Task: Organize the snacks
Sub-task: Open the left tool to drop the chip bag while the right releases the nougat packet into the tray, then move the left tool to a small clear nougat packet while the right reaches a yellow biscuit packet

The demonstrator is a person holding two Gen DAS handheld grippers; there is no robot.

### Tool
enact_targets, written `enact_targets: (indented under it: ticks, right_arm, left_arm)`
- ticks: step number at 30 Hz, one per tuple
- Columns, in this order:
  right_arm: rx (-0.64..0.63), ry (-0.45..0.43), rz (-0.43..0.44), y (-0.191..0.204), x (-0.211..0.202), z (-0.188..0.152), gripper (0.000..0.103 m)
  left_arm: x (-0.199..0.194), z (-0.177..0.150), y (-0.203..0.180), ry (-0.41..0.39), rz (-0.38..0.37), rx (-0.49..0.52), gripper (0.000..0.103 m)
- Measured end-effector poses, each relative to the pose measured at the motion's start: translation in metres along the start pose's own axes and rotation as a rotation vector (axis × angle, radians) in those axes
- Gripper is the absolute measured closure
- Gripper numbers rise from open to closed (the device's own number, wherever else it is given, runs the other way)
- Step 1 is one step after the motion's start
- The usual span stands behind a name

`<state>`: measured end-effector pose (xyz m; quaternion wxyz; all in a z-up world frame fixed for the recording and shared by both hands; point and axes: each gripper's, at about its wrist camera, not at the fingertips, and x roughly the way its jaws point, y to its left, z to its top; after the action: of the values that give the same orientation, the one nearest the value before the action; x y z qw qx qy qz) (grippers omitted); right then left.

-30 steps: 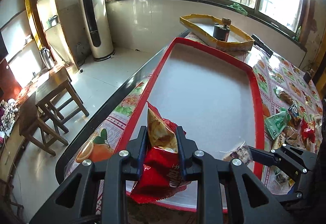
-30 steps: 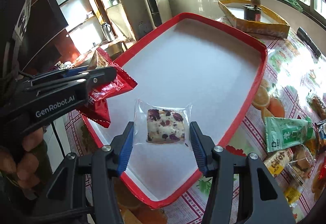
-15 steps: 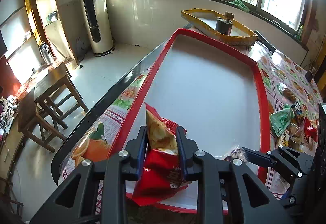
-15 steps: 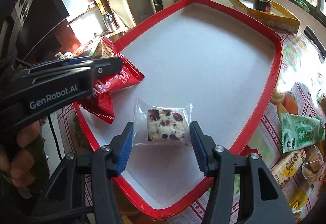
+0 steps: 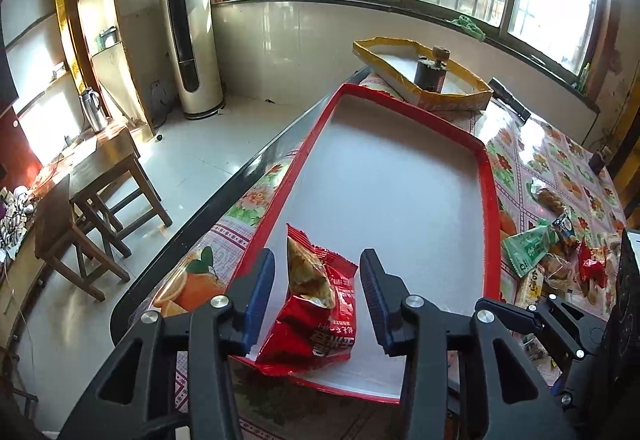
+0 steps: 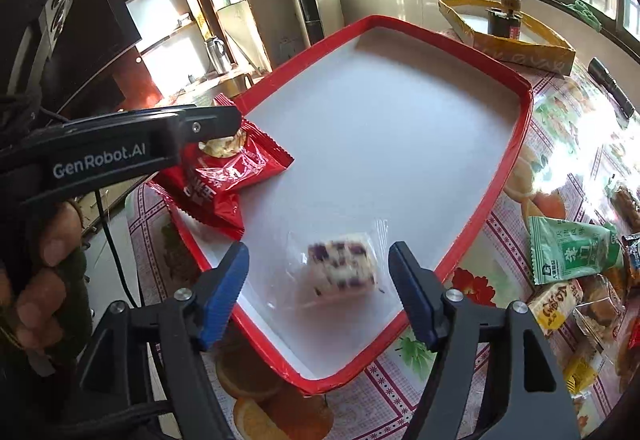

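A red snack packet [image 5: 316,320] lies in the near left corner of the red-rimmed white tray [image 5: 490,199]. My left gripper [image 5: 318,276] straddles it with its jaws opening, and the blue pads stand clear of the packet on both sides. In the right wrist view the same packet [image 6: 224,179] shows under the left gripper's finger [image 6: 208,123]. A clear-wrapped cake with purple bits [image 6: 344,264], blurred, sits on the tray [image 6: 500,175] near its front edge. My right gripper [image 6: 318,260] is around it, its jaws opening and touching nothing.
A heap of loose snacks, among them a green packet [image 6: 568,252], lies on the flowered tablecloth to the right of the tray. Behind the tray stands a yellow-rimmed box [image 5: 460,99] with a dark jar. A black torch [image 6: 612,87] lies at the far right. The table edge drops to the floor on the left.
Both grippers have opened. The red packet has slipped from the left pads onto the tray, and the wrapped cake has dropped from the right pads onto the tray.
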<state>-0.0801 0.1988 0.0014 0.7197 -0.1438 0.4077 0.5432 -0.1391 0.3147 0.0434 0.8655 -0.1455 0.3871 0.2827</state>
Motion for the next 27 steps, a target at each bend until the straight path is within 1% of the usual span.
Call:
enact_targets:
  ticks: [5, 10, 14, 19, 20, 23, 27]
  right_arm:
    - [0.011, -0.02, 0.003, -0.002, -0.013, -0.008, 0.026]
    - [0.055, -0.07, -0.018, -0.019, -0.047, -0.033, 0.026]
    - [0.135, -0.095, -0.063, -0.047, -0.075, -0.064, 0.026]
    - [0.271, -0.096, -0.131, -0.09, -0.102, -0.103, 0.026]
    - [0.297, -0.096, -0.145, -0.097, -0.107, -0.109, 0.026]
    - [0.373, -0.096, -0.17, -0.118, -0.12, -0.127, 0.026]
    - [0.42, -0.11, -0.209, -0.133, -0.139, -0.144, 0.026]
  left_arm:
    - [-0.011, -0.002, -0.007, -0.013, -0.009, 0.011, 0.059]
    - [-0.019, -0.005, -0.023, -0.017, -0.037, 0.037, 0.058]
    - [-0.022, -0.011, -0.046, -0.005, -0.09, 0.074, 0.057]
    - [-0.025, -0.025, -0.086, 0.016, -0.157, 0.149, 0.056]
    - [-0.025, -0.027, -0.093, 0.021, -0.172, 0.162, 0.054]
    - [-0.025, -0.033, -0.111, 0.036, -0.202, 0.196, 0.054]
    - [-0.027, -0.04, -0.129, 0.052, -0.236, 0.233, 0.051]
